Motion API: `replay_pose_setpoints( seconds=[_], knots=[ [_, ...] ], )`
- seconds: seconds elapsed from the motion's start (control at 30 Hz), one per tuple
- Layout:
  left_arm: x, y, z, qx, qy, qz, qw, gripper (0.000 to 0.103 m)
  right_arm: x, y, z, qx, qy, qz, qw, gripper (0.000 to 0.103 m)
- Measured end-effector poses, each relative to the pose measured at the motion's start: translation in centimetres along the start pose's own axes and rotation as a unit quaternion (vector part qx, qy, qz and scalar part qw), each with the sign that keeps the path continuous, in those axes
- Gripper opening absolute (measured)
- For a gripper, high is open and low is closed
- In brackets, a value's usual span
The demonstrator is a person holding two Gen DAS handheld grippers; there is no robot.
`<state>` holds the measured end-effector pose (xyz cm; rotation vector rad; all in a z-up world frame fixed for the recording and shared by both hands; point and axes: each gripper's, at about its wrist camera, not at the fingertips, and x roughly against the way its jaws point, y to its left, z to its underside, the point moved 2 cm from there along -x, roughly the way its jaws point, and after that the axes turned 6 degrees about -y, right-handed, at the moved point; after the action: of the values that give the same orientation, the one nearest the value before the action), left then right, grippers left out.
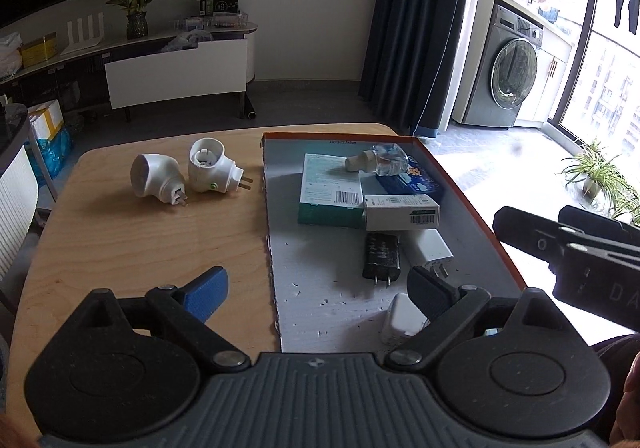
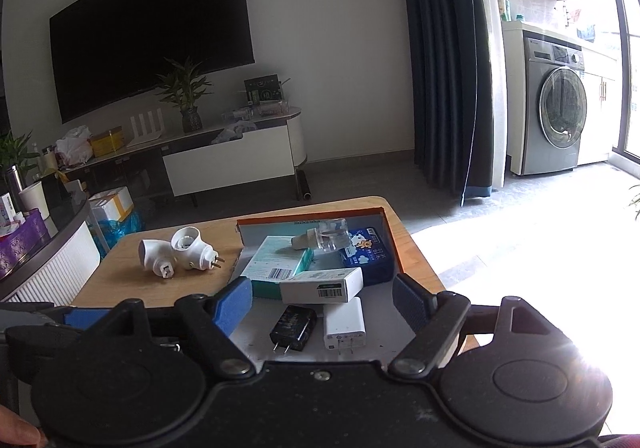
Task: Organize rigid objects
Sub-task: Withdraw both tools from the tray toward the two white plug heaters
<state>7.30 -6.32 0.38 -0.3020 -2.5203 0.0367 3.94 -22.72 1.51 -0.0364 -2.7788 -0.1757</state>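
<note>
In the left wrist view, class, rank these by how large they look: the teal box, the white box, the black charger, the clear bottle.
1. Teal box
2. White box
3. Black charger and clear bottle: these look alike, and the charger lies nearer the camera, so I won't rank them.

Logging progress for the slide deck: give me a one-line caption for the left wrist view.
Open left hand-held gripper above orange-rimmed tray holding boxes and chargers; two white plug-in units lie outside it on wooden table.

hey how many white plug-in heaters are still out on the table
2, side by side on the wooden table, left of the tray: the left heater and the right heater. None seems hidden.
</note>
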Motion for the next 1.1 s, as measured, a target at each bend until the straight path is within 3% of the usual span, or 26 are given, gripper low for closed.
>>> replay_pose_setpoints(
  seconds=[0.47, 1.1],
  knots=[
    [1.2, 4.3, 0.5, 0.041, -0.007, -0.035, 0.9985, 0.100, -0.7, 3.7, 0.5, 0.026, 0.022, -0.037, 0.999, 0.092],
    [-0.5, 8.0, 0.4, 0.064, 0.013, -0.062, 0.9959, 0.100, -4.5, 7.1, 1.3, 0.054, 0.060, -0.076, 0.994, 0.092]
  ],
)
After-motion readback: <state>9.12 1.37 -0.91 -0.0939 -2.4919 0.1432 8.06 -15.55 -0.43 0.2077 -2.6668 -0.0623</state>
